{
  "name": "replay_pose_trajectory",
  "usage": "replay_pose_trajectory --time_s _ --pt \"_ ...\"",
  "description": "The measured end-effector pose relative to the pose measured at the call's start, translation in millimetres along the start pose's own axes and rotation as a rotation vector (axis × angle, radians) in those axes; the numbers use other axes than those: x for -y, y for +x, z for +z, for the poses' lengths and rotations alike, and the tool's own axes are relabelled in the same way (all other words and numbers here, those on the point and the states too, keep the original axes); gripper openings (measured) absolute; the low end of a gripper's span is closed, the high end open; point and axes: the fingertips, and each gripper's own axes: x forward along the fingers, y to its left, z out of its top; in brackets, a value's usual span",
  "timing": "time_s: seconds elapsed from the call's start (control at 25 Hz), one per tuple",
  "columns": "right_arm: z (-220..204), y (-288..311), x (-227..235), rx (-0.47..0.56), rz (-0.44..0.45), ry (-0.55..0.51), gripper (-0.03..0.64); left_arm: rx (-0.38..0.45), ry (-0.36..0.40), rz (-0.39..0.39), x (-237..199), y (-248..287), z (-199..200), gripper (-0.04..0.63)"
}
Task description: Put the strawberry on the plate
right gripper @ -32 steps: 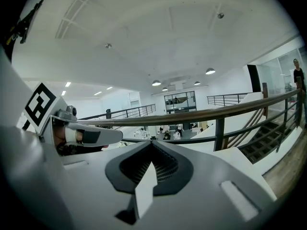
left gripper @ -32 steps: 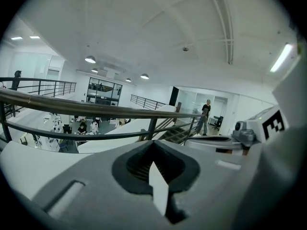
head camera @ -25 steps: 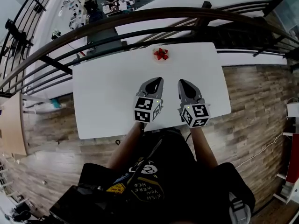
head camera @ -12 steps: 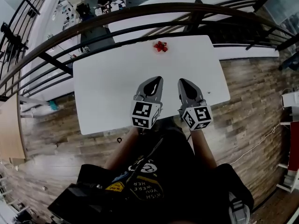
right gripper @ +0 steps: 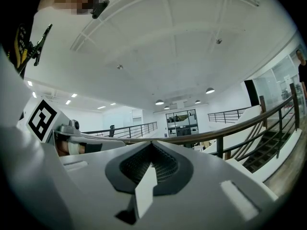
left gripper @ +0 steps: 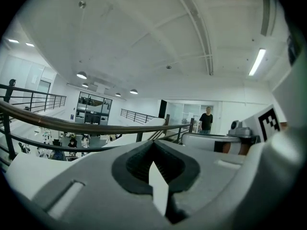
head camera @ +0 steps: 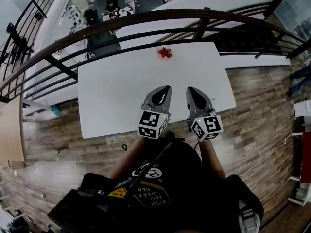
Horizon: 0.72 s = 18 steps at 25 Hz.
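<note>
Two tongs, one in each of my hands, hang over the near edge of the table point(head camera: 112, 91) in the head view. The left tongs point(head camera: 164, 91) and the right tongs point(head camera: 191, 91) lie side by side, near each other but apart, noses toward the far edge. Both look closed from above. The strawberry point(head camera: 165, 52) is a small red spot at the far edge of the table, about midway along it and well apart from both tongs. From here I cannot tell whether a plate lies under it. Beyond that edge runs a dark railing point(head camera: 146, 19), and wooden floor point(head camera: 262, 96) shows on either side.

In the left gripper view my left tongs are pressed together, pad against pad, with nothing between them. They tilt upward: past them I see the railing, a white ceiling point(left gripper: 144, 42) with lamps, and a person point(left gripper: 206, 119) standing far off. The right tongs show at the right edge.

In the right gripper view my right tongs are closed just as tightly and hold nothing. The left tongs show at the left edge, the railing curves across the right side, and the ceiling fills the top. The strawberry shows in neither gripper view.
</note>
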Motion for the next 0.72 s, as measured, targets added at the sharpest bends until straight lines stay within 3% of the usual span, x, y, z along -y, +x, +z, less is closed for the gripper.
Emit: replay_pose_trajectory --time_s 0.72 --pt "-3 -25 9 0.013 0.002 0.035 0.002 -0.014 0.018 -0.007 26 6 -8 0.005"
